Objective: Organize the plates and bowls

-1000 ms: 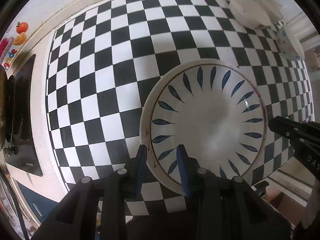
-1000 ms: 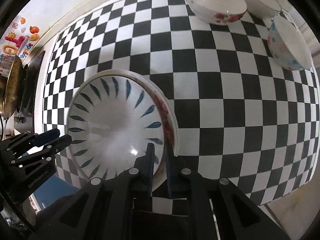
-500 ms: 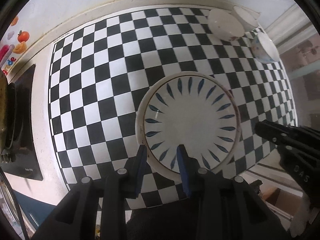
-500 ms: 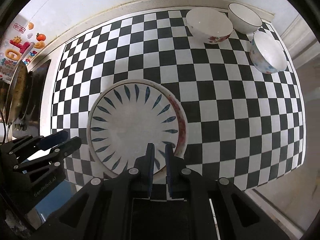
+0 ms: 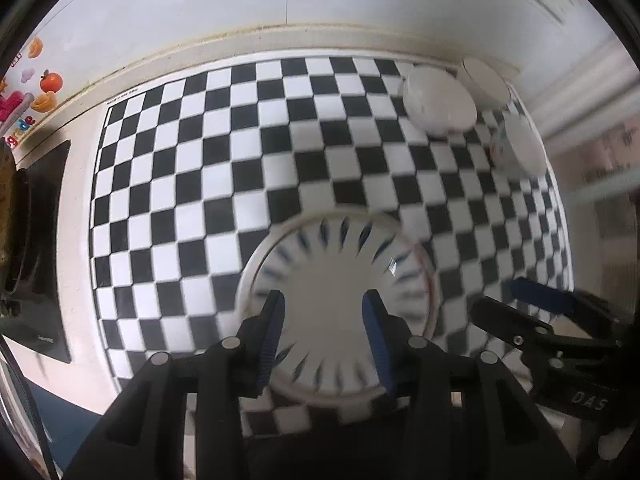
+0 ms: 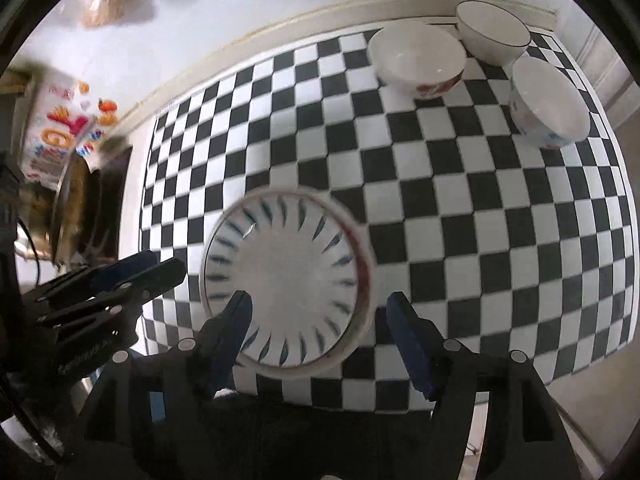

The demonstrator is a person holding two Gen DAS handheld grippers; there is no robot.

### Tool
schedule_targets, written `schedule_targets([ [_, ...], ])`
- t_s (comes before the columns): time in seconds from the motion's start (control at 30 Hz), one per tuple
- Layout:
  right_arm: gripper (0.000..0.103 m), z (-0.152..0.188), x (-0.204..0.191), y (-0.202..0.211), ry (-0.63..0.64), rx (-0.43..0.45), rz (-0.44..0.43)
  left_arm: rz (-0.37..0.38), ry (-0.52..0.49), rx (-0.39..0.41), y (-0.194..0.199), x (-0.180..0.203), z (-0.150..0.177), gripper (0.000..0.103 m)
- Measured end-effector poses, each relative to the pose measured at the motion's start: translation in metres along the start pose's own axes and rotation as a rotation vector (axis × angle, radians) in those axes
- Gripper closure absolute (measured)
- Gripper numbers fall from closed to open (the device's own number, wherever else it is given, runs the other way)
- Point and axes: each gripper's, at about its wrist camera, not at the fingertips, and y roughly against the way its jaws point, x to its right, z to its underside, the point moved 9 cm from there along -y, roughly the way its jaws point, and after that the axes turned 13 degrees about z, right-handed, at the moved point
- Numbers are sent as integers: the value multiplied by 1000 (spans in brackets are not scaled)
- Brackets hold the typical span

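A white plate with blue leaf marks (image 5: 340, 280) (image 6: 288, 276) lies on top of a red-rimmed plate near the front edge of the checkered mat (image 5: 200, 168) (image 6: 480, 208). My left gripper (image 5: 324, 332) is open above the plates' near side, holding nothing. My right gripper (image 6: 320, 324) is open wide above them too, empty. Three bowls stand at the far right: a floral one (image 6: 418, 60), a black-rimmed one (image 6: 492, 36) and a blue-and-pink patterned one (image 6: 550, 104); they also show in the left wrist view (image 5: 438, 100).
A dark stove with a pan (image 6: 80, 216) is on the left. Colourful stickers (image 5: 44, 92) are on the wall at the back left. The counter's front edge runs just below the plates.
Both grippers have opened and let go of the plates, then pulled back and up. The plates now rest on the mat.
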Motion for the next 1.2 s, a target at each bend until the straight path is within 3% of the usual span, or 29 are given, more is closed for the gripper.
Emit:
schedule_targets([
  [0.13, 31, -47, 43, 6, -59, 39, -44, 24, 69, 23, -17, 19, -48, 65],
  [0.27, 32, -114, 94, -18, -143, 27, -61, 81, 117, 13, -46, 35, -103, 65],
  [0.4, 51, -168, 116, -55, -168, -21, -78, 62, 112, -37, -91, 40, -160, 65],
  [0.5, 62, -190, 120, -82, -182, -67, -88, 77, 146, -96, -127, 39, -187, 65],
  [0.6, 66, -202, 122, -108, -195, -126, -98, 97, 162, -152, -157, 41, -205, 65],
  [0.73, 76, -209, 128, -134, -207, -170, -56, 65, 109, -203, -190, 47, -216, 67],
  [0.8, 80, -211, 132, -144, -231, -184, -55, 51, 62, -222, -202, 53, -216, 74],
  [0.83, 81, -213, 132, -145, -236, -186, -55, 48, 41, -227, -207, 56, -216, 83],
  [0.87, 83, -215, 132, -147, -232, -182, -49, 34, 28, -234, -210, 57, -214, 84],
  [1.0, 86, -218, 134, -142, -198, -143, 12, 23, -7, -210, -205, 62, -205, 87],
  [1.2, 87, -205, 134, -121, -165, -120, -13, 29, -16, -143, -171, 77, -177, 87],
])
